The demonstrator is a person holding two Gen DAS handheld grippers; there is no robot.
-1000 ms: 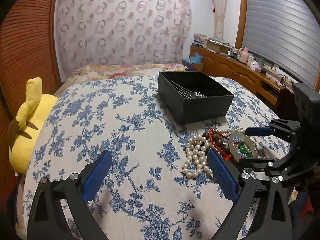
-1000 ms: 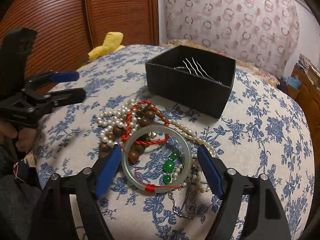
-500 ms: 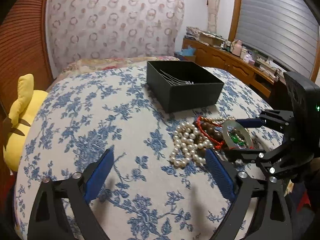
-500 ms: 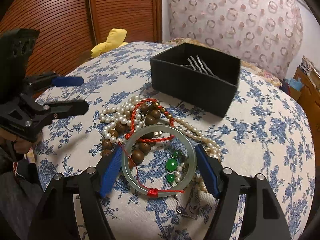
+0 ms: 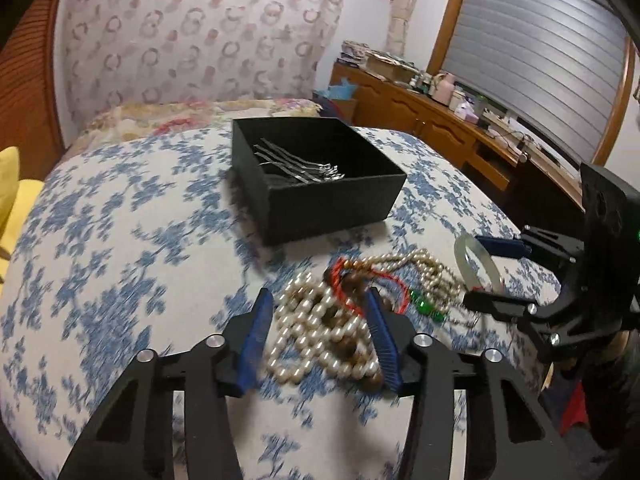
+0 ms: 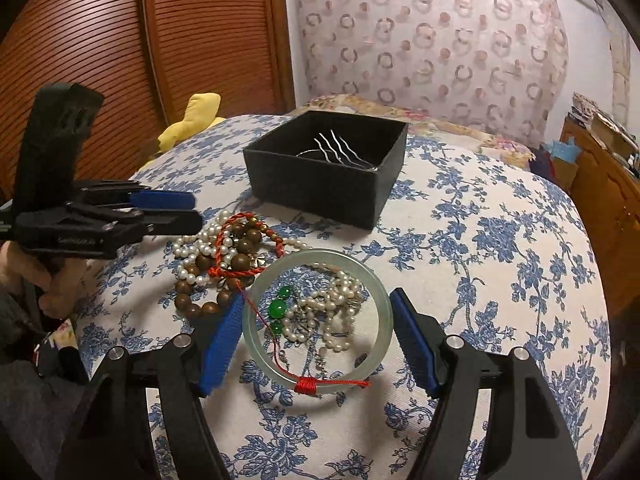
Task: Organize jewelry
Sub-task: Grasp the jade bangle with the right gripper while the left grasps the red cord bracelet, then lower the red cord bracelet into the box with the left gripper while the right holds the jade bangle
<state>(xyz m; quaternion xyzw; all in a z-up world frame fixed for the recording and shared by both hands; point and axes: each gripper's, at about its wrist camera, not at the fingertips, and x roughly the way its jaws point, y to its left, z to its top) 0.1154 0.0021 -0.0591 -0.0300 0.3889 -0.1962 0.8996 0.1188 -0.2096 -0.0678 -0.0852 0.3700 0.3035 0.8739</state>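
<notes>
A heap of jewelry lies on the blue-flowered bedspread (image 6: 500,248): a pearl necklace (image 5: 316,332), brown wooden beads (image 6: 240,246), a red cord bracelet (image 6: 236,252), green beads (image 6: 278,308) and a pale jade bangle (image 6: 316,320). A black box (image 6: 332,184) with silver hairpins (image 5: 300,168) stands behind it. My left gripper (image 5: 320,340) is open, its fingers straddling the pearls. My right gripper (image 6: 316,340) is open around the bangle, whose far side looks lifted in the left wrist view (image 5: 476,264).
A yellow plush toy (image 6: 192,120) lies at the bed's left edge by the wooden slatted door (image 6: 120,60). A wooden dresser (image 5: 440,120) with clutter runs along the right wall. A floral headboard (image 6: 432,48) stands behind the bed.
My left gripper has moved right and forward over the pearl heap and narrowed. My right gripper has advanced so its fingers flank the bangle.
</notes>
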